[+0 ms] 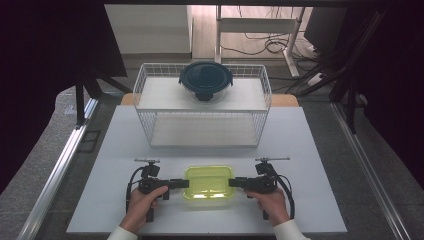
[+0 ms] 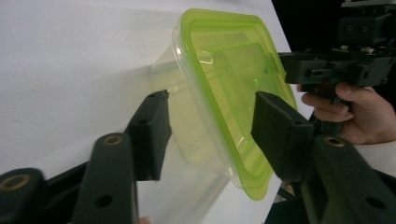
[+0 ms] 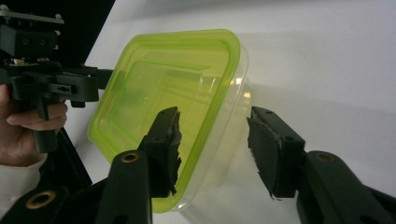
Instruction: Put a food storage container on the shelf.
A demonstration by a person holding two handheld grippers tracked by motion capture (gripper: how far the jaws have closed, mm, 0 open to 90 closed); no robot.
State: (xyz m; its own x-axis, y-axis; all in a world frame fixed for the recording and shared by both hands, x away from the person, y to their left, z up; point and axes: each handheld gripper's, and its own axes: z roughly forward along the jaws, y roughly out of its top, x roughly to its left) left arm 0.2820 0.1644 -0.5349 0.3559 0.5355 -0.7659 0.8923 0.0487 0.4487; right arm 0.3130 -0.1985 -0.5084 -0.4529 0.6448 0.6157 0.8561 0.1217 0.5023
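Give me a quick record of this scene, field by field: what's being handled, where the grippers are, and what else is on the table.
item in hand: green-lidded clear box, near edge of table
left gripper: at box's left end, jaws straddle the rim, gaps visible
right gripper: at box's right end, jaws straddle the rim, gaps visible
behind: wire rack
on rack top: round dark-lidded bowl

- clear plastic box with a lime-green lid, see-through walls
- black two-jaw grippers, left and right, brass-coloured rivets
- white wire basket
- round glass bowl with a dark navy lid
- plain white table
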